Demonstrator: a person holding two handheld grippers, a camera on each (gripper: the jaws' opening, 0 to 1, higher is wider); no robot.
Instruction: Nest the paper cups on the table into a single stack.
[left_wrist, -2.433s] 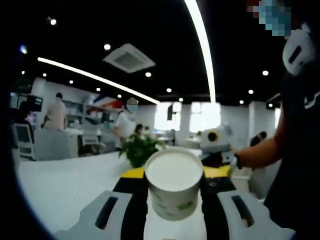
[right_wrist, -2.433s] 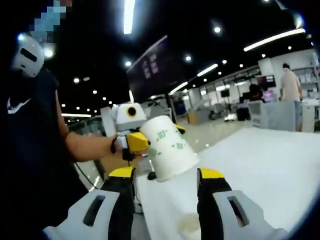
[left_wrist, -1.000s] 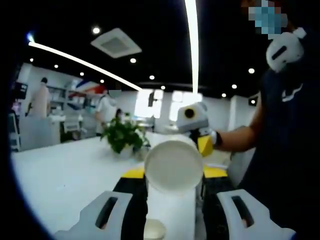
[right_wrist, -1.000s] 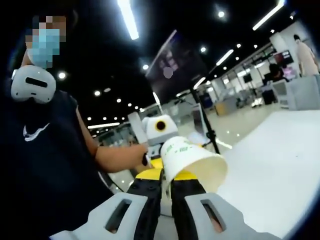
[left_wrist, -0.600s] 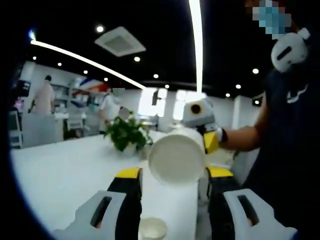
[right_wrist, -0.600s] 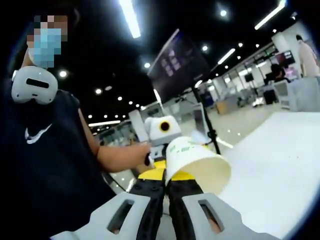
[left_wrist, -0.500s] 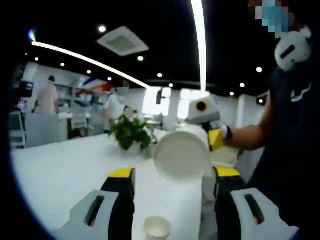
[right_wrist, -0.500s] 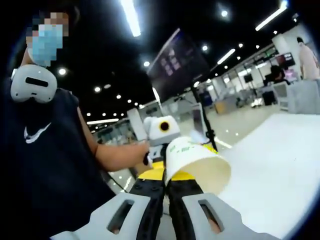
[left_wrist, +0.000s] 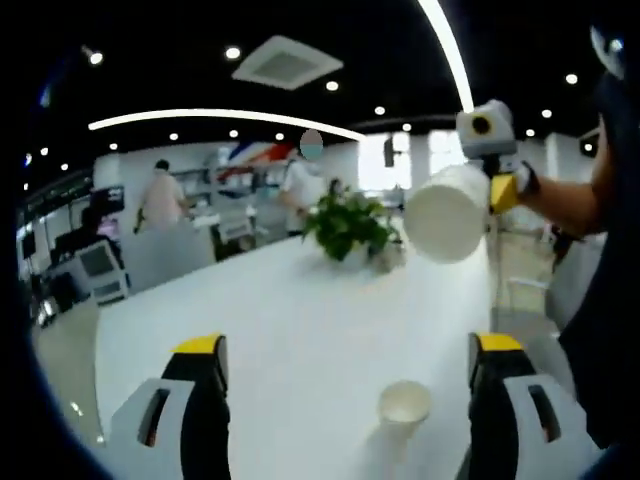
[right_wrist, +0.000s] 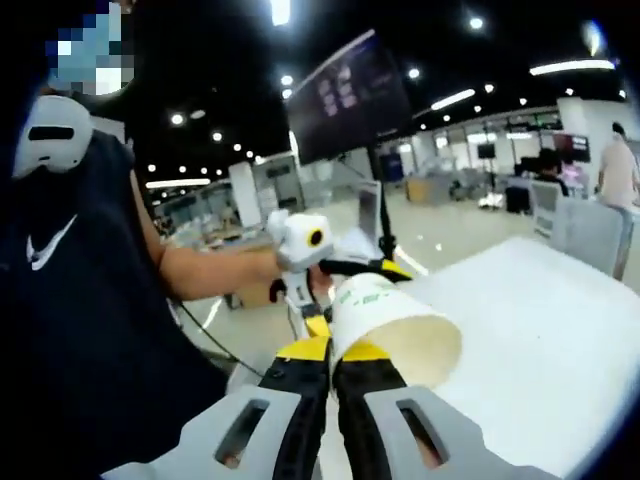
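Since half a second ago the left tool (left_wrist: 345, 375) has let go and drawn back: the cup (left_wrist: 446, 211) that sat between its jaws is now well apart from it, up and to the right in the left gripper view, held in the air by the right tool (left_wrist: 497, 178). Left tool's jaws stand wide apart with nothing between them. Between them, low in the left gripper view, a second, small cup (left_wrist: 405, 405) stands upright on the white desk (left_wrist: 300, 320), its open mouth up. A potted plant (left_wrist: 350, 225) sits farther back on the desk. In the right gripper view the right tool (right_wrist: 330, 352) is clenched on the cup's (right_wrist: 395, 325) wall, the cup tilted with its mouth toward the lower right, above the desk (right_wrist: 545, 330). Beyond it the left tool (right_wrist: 305, 250) shows, held in the person's hand (right_wrist: 262, 266).
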